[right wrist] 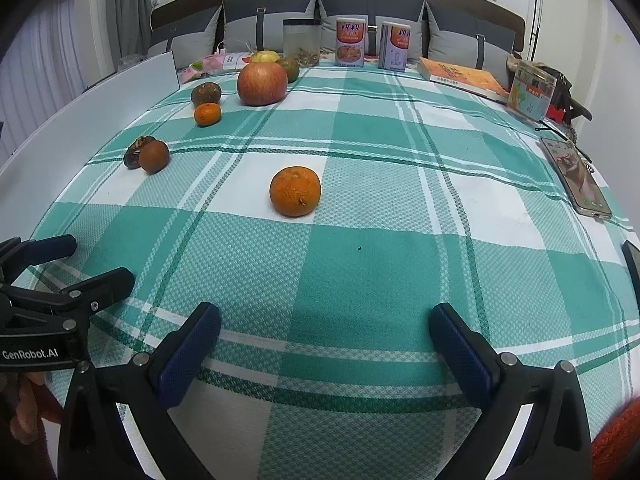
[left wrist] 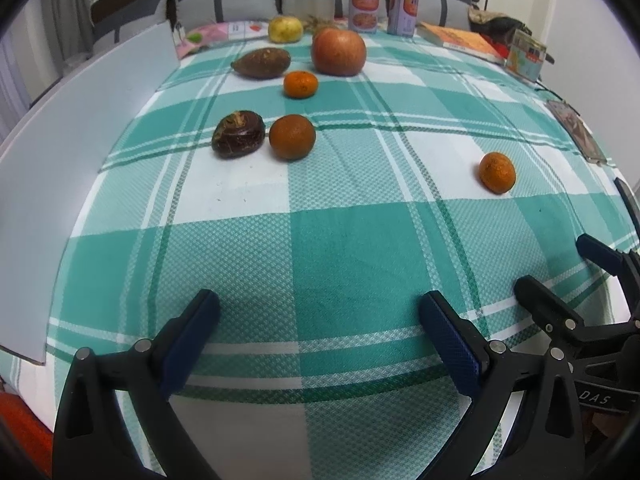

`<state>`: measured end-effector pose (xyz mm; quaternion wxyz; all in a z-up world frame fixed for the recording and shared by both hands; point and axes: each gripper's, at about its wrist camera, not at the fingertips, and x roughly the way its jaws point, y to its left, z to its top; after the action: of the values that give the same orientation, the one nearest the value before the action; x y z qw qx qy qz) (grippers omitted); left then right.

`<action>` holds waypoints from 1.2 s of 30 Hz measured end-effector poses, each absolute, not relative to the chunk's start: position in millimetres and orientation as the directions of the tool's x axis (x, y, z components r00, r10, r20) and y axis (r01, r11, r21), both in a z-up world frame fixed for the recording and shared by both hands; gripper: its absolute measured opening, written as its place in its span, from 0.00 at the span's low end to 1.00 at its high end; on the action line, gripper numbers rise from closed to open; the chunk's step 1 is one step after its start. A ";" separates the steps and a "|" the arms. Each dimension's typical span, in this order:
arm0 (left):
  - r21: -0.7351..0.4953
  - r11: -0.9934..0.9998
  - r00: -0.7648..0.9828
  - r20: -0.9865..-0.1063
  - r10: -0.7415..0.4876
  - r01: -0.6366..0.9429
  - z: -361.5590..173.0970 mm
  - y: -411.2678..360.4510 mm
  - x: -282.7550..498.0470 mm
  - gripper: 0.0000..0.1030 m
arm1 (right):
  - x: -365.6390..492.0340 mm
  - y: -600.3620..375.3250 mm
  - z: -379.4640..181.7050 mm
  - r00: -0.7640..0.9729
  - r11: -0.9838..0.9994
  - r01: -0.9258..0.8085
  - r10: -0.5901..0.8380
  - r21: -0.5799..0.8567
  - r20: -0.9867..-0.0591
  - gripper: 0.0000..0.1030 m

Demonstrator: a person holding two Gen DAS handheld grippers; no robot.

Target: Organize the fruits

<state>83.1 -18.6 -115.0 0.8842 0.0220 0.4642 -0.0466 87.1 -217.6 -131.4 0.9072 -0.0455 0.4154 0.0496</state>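
The lone orange (right wrist: 295, 191) sat straight ahead of the wide-open, empty right gripper (right wrist: 325, 340), nearer it than the equally wide left gripper (left wrist: 319, 332).

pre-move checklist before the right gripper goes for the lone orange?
1. Right gripper open wide, nothing between its fingers: ok.
2. Left gripper open and empty, beside the right one, apart from every fruit: ok.
3. Lone orange sits free on the checked tablecloth, ahead of the right gripper, nothing touching it: ok.
4. Path to that orange free of objects: ok.
5. Smartphone at the cloth's right edge, well off that path: ok.
6. Where the orange should go: other fruit, including the apple, are grouped at far left, but no container shows: cannot tell.
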 end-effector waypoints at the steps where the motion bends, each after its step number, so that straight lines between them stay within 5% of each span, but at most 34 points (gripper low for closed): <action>1: -0.006 0.995 0.579 -0.813 -0.064 0.102 -115.4 -18.0 81.0 0.98 | 86.7 -217.6 -131.4 0.652 0.991 -0.127 0.052 -0.041 -0.756 1.00; 15: -0.029 0.991 0.622 -0.776 -0.106 0.131 -115.5 -13.9 75.7 0.98 | 84.8 -218.2 -131.4 0.668 0.992 -0.121 0.052 -0.040 -0.743 1.00; 24: -0.322 0.946 0.622 -0.736 -0.268 0.027 -60.1 68.4 156.6 0.96 | 85.6 -217.7 -131.5 0.665 0.992 -0.122 0.052 -0.040 -0.745 1.00; 31: -0.200 0.978 0.537 -0.820 -0.196 0.052 -79.2 56.7 220.1 0.94 | 86.6 -217.8 -131.5 0.659 0.991 -0.125 0.052 -0.040 -0.751 1.00; 33: -0.174 0.984 0.510 -0.843 -0.170 0.042 -91.2 56.8 226.6 0.82 | 86.9 -217.7 -131.3 0.656 0.991 -0.125 0.052 -0.040 -0.753 1.00; 35: -0.173 0.984 0.470 -0.866 -0.170 0.036 -102.5 57.6 230.7 0.54 | 87.0 -217.7 -131.0 0.656 0.991 -0.125 0.052 -0.040 -0.753 1.00; 36: -0.177 0.984 0.464 -0.869 -0.171 0.032 -104.8 59.3 230.4 0.54 | 87.0 -217.7 -131.0 0.656 0.991 -0.125 0.052 -0.040 -0.753 1.00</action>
<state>230.4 59.3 -104.8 0.8530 -0.0679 0.5141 -0.0594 87.0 -217.7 -131.0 0.9089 -0.0441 0.4119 0.0486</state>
